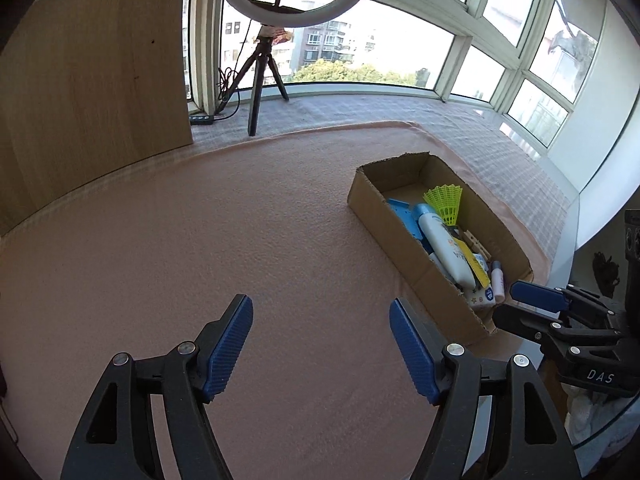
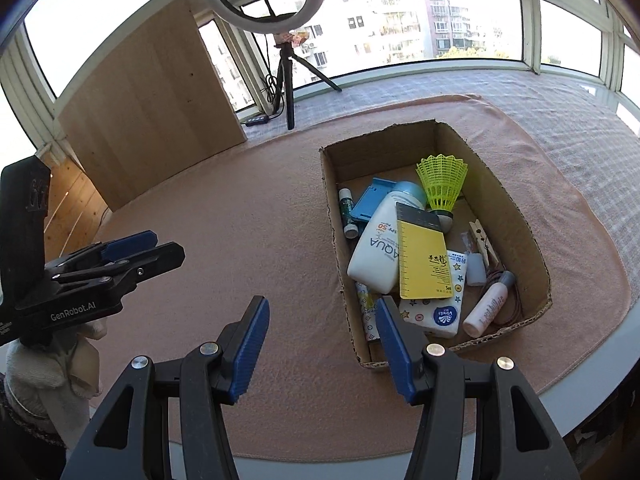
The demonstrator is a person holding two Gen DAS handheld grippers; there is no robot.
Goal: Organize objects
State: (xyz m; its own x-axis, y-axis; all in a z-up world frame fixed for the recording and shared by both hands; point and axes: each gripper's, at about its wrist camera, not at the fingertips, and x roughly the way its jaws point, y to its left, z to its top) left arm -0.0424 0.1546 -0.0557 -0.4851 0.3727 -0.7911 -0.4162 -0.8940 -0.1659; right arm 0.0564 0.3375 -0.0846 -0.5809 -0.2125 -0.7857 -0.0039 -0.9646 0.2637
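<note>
A cardboard box stands on the pink cloth and holds a white sunscreen bottle, a yellow card, a green shuttlecock, a blue plastic piece, a tissue pack, a wooden clothespin and small bottles. The box also shows in the left wrist view. My right gripper is open and empty just in front of the box's near left corner. My left gripper is open and empty over bare cloth, left of the box.
A ring light on a black tripod stands at the back by the windows. A wooden board leans at the back left. A checked cloth covers the sill to the right. The table edge runs near right.
</note>
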